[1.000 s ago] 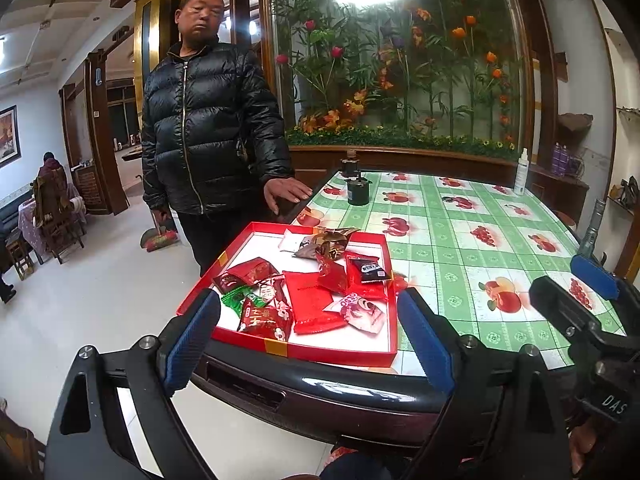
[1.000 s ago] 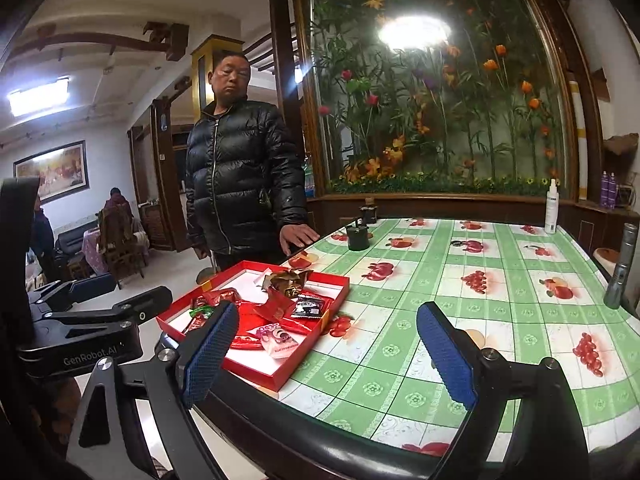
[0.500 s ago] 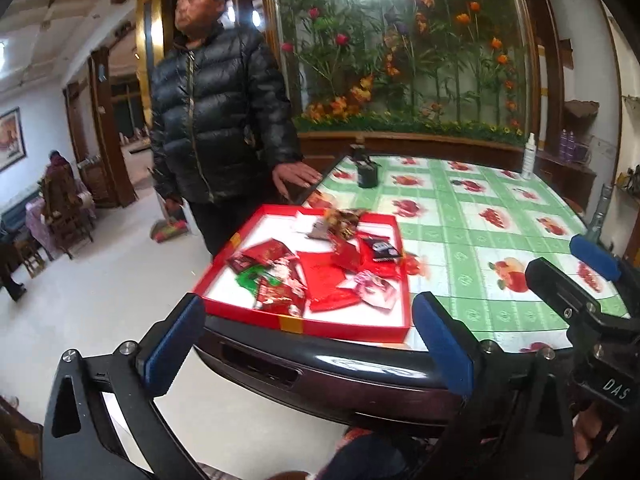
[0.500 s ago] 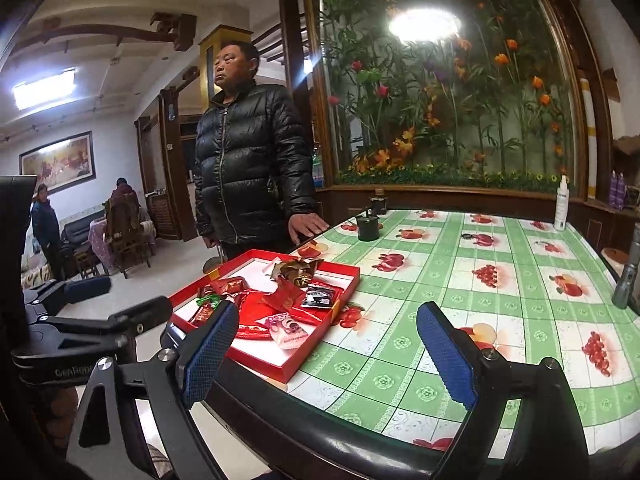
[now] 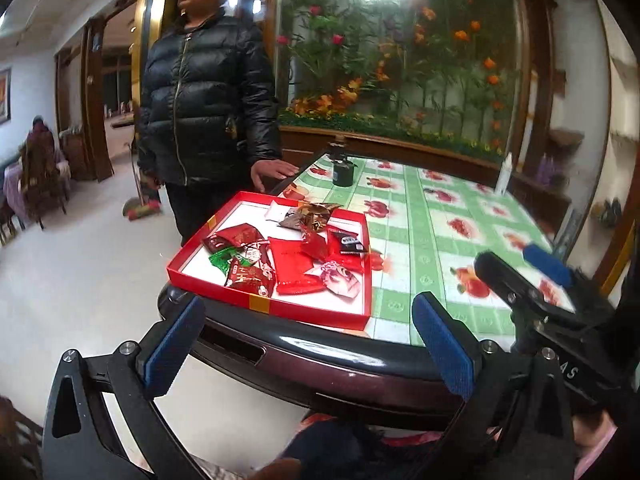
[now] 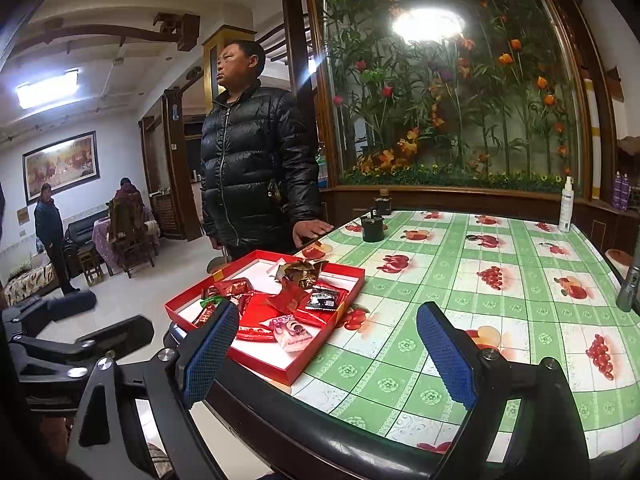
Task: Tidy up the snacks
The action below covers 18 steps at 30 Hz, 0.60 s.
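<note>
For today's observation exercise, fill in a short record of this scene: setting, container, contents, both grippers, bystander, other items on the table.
setting: table with a green fruit-print cloth
container: shallow red tray at the table's near corner
contents: loose snack packets, mostly red, plus a green packet, a black packet and a pink packet
left gripper: open, nothing between its jaws
right gripper: open, nothing between its jaws
bystander: person in a black padded jacket, one hand on the table edge
other items: dark cup, white spray bottle
</note>
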Each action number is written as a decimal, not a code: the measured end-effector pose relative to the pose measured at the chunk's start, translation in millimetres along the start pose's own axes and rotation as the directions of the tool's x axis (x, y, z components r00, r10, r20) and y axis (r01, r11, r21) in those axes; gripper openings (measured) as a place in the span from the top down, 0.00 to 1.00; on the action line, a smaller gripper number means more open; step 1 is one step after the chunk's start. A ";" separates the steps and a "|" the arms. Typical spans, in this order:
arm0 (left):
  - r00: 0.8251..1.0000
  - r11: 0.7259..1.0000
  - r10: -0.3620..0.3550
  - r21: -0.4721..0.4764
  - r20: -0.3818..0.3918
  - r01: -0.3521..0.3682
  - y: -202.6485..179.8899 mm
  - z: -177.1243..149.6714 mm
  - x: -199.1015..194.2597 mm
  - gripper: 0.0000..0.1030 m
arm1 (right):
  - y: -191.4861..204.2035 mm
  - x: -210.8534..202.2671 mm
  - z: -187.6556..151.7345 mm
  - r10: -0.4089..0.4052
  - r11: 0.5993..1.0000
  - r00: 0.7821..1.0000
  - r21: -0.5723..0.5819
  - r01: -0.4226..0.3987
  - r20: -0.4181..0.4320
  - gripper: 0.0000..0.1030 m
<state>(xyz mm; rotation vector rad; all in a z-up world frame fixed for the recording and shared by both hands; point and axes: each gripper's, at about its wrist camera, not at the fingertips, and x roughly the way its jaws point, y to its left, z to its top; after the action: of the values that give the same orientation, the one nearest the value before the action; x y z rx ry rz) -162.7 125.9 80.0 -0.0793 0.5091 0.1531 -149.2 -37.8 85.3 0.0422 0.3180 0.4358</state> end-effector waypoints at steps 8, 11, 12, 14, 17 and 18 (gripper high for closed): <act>0.981 0.981 0.195 0.017 0.024 -0.195 13.1 1.9 11.3 0.00 | -0.5 1.1 3.8 0.017 0.999 1.000 0.029 -0.016 -0.007 0.11; 0.975 0.974 0.220 0.053 0.003 -0.220 15.4 1.4 17.5 0.00 | 3.5 0.1 5.0 0.023 0.999 1.000 0.022 -0.023 -0.003 0.11; 0.974 0.972 0.227 0.063 0.001 -0.226 15.4 1.3 18.9 0.00 | 5.2 0.1 5.4 0.026 0.999 1.000 0.019 -0.026 -0.003 0.11; 0.968 0.965 0.250 0.082 0.005 -0.249 17.2 1.1 19.7 0.00 | 8.5 0.7 6.2 0.033 0.999 0.999 0.015 -0.033 -0.005 0.11; 0.968 0.965 0.252 0.078 0.001 -0.251 21.2 1.2 19.7 0.00 | 13.9 1.3 6.0 0.041 0.999 0.999 0.000 -0.041 -0.006 0.11; 0.968 0.965 0.251 0.074 -0.001 -0.250 21.9 1.1 19.0 0.00 | 15.2 1.5 6.1 0.040 0.999 0.999 -0.005 -0.040 -0.007 0.11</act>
<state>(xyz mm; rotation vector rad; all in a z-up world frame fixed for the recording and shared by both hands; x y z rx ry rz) -149.5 150.0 70.9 0.0571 0.5337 0.3811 -152.2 -23.2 92.2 0.0420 0.3227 0.4769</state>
